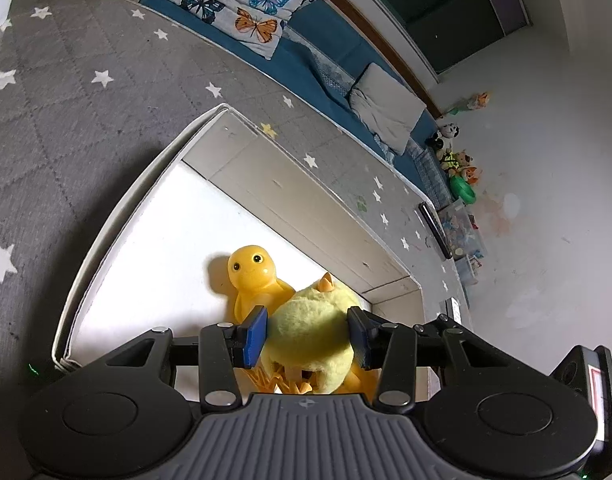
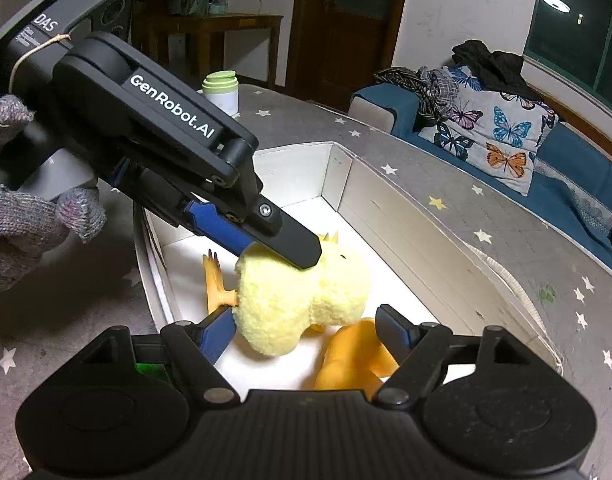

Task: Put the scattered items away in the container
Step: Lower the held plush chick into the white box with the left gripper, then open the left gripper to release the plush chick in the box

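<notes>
White lettering on the left claw (image 2: 265, 256) read "GenRobot.AI", with "DAS" on its housing at the upper left. Its blue pads (image 1: 254, 336) pressed the plush chick (image 1: 310, 340), low in the white box (image 1: 117, 216) beside a yellow rubber toy (image 1: 253, 276). The right claw (image 2: 301, 334) stood open around the chick, gripping nothing.

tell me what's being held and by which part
The left gripper pinches the plush chick across its body; the right gripper is open, holding nothing.
</notes>
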A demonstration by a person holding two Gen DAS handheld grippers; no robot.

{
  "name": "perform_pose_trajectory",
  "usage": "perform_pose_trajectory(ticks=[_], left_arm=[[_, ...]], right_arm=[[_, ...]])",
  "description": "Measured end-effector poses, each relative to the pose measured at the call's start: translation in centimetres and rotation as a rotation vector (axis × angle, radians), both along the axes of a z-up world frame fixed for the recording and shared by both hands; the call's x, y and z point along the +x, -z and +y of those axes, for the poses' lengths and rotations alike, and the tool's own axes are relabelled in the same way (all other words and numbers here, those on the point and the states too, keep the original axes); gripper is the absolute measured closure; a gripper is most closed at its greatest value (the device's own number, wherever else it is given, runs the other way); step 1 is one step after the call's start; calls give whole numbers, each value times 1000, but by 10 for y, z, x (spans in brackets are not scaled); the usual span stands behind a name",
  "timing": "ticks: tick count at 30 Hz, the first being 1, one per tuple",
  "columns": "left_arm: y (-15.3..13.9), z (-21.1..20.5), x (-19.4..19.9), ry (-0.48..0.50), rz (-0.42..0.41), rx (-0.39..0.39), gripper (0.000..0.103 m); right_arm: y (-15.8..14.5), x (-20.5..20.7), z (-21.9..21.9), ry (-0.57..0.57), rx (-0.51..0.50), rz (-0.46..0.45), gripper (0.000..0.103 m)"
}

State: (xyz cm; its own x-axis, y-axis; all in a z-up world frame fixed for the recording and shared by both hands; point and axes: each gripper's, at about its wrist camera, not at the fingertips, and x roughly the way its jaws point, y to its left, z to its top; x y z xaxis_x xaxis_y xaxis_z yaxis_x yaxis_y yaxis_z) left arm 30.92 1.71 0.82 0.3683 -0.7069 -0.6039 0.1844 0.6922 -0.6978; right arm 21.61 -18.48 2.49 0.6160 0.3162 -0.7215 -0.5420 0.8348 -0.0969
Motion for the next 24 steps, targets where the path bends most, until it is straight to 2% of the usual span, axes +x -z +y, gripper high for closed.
perform_pose_trajectory(ticks=[13,18,24], left_arm=[[-7,-1,-7,3,-34,26,58],[-14,-3,-16,17,-70,53,58],[-29,-6,-39,26,-151,102,58]], right_arm=[[-7,-9,-10,17,35,-12,21],[-10,-12,-13,30,48,-22,21],[-17,-24,-19,64,75,-61,21]])
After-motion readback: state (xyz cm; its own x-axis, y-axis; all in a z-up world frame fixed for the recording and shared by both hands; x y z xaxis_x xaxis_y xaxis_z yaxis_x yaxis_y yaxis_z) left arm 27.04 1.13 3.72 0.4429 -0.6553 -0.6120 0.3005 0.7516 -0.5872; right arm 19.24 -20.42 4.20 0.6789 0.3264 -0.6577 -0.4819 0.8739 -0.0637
